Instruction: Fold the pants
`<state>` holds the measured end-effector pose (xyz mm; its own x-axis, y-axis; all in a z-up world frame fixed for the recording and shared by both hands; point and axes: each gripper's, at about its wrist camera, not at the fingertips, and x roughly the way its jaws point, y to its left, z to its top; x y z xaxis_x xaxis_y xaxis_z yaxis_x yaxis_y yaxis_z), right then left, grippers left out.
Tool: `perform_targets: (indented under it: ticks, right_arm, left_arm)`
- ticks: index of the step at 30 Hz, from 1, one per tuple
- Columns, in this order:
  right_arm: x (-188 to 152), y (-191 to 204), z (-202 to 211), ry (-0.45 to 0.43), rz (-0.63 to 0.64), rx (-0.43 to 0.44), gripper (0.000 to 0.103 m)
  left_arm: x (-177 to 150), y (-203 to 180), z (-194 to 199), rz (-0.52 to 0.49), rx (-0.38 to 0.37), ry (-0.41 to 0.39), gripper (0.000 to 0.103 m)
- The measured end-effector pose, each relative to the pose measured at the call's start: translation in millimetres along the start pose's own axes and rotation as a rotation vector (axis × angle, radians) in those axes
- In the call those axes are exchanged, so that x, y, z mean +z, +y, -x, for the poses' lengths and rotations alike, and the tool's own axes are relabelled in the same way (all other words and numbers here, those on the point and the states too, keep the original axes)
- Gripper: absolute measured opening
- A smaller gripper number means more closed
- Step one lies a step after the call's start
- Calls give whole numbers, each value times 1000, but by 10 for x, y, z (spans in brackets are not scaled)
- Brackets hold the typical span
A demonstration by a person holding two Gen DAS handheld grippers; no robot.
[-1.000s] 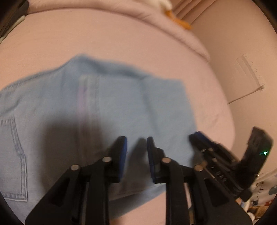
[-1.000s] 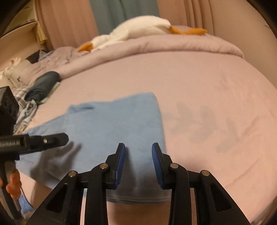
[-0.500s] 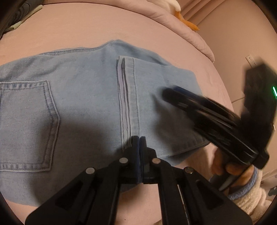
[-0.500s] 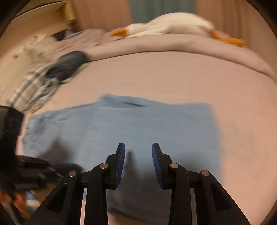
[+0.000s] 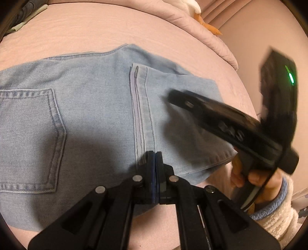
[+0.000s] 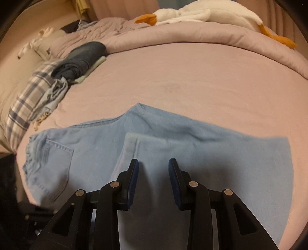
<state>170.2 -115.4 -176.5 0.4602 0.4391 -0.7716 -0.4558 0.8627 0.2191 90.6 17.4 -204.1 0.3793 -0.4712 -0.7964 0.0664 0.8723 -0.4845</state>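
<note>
Light blue denim pants [image 5: 100, 119] lie folded on a pink bed sheet [image 5: 100, 28], back pocket [image 5: 28, 138] at the left and a hem seam up the middle. My left gripper [image 5: 155, 159] is shut, with its tips over the near edge of the pants beside the seam; whether cloth is pinched between them does not show. My right gripper [image 6: 153, 169] is open above the folded pants [image 6: 192, 150], nothing between its fingers. It also shows in the left wrist view [image 5: 221, 119], held by a hand over the right part of the pants.
A pile of clothes, dark jeans [image 6: 82, 57] and a plaid shirt [image 6: 28, 100], lies at the bed's far left. A rolled duvet [image 6: 192, 34] with a white plush goose [image 6: 192, 13] runs along the far side. A wall [image 5: 269, 38] stands at the right.
My left gripper has shut at the near edge of the pants and moved closer to them. My right gripper has swung left over the pants, still open.
</note>
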Motion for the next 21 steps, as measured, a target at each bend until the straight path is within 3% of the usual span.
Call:
perform_targets:
  ticks: [6, 13, 16, 21]
  right_arm:
    - [-337, -155, 274, -10, 40, -141, 34]
    - [-865, -168, 625, -13, 107, -153, 34]
    - [-874, -227, 705, 3, 59, -129, 34]
    - [-828, -45, 737, 40, 116, -185, 35]
  left_arm:
    - [-32, -59, 17, -12, 10, -13, 4]
    - [-38, -70, -12, -33, 21, -20, 4]
    - [-36, -31, -14, -25, 6, -23, 4]
    - [-52, 30, 19, -10, -22, -27, 4]
